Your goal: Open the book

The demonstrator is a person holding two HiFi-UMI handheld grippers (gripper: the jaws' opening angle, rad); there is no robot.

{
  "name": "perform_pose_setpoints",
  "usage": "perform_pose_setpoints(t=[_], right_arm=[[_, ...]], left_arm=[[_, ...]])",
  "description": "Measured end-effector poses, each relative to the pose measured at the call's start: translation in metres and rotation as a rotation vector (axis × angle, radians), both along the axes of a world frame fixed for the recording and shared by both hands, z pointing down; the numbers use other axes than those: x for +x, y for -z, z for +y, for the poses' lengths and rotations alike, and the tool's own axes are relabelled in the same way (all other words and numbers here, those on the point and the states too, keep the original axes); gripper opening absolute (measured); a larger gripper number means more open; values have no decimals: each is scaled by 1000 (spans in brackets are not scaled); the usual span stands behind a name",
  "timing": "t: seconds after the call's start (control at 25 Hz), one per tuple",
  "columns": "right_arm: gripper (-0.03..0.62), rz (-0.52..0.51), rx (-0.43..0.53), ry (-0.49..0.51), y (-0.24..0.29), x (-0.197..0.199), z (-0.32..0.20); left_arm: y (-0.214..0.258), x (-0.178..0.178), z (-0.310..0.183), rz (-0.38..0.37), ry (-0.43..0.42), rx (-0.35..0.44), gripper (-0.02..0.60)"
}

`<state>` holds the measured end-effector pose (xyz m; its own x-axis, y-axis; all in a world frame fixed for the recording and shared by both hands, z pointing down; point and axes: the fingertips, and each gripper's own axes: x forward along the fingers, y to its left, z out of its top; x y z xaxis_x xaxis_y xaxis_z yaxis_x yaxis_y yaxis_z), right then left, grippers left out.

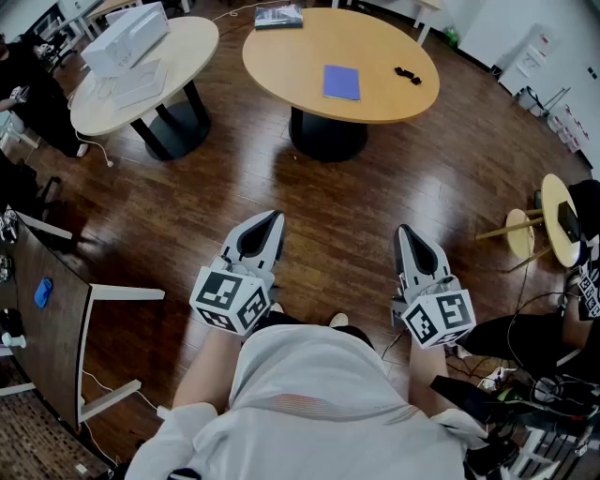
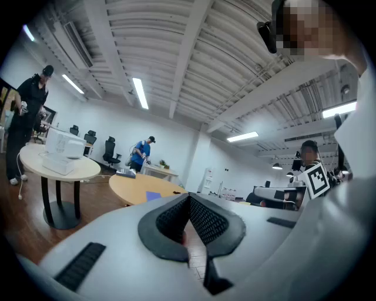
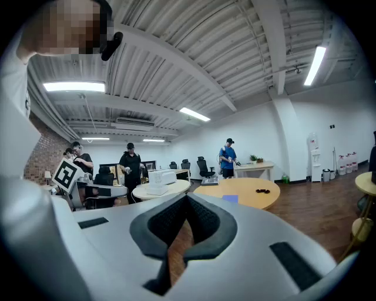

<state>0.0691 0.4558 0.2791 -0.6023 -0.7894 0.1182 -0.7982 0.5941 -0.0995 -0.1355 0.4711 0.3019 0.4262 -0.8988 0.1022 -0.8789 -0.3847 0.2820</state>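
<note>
A closed blue book (image 1: 341,82) lies flat on the round wooden table (image 1: 291,56) far ahead, and shows as a small blue patch (image 2: 153,196) (image 3: 230,199) in both gripper views. My left gripper (image 1: 274,217) and right gripper (image 1: 403,229) are held close to my body over the wooden floor, well short of the table. Each is shut with its jaw tips touching and nothing between them. Each carries a marker cube, left (image 1: 228,300) and right (image 1: 439,320).
A second round table (image 1: 202,42) at the left holds white boxes (image 1: 126,38). A small black object (image 1: 407,75) and another book (image 1: 278,16) lie on the book's table. A dark desk (image 1: 37,328) stands at my left, small stools (image 1: 555,220) at right. Several people stand around.
</note>
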Motion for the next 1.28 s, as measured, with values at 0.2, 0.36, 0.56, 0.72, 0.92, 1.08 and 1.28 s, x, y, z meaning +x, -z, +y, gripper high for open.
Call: perform_pose_setpoints(t=[0.2, 0.36, 0.56, 0.72, 0.92, 1.08, 1.28], right_arm=[[-5, 12, 5, 1, -6, -54, 9], [-5, 25, -12, 8, -19, -90, 15], [-5, 42, -35, 14, -28, -112, 11], [-5, 35, -44, -5, -31, -110, -12], [-5, 18, -62, -1, -38, -114, -50], [-5, 0, -49, -9, -35, -100, -92], [-5, -15, -58, -24, -38, -51, -150]], left_arm=[[-16, -60, 8, 3, 11, -22, 9], [-37, -99, 16, 14, 18, -61, 9], [-56, -129, 15, 38, 44, -100, 9], [-55, -133, -5, 36, 55, -95, 9], [-52, -133, -39, 19, 61, -90, 9], [-47, -119, -83, 0, 65, -78, 9], [-37, -78, -148, -11, 73, -68, 11]])
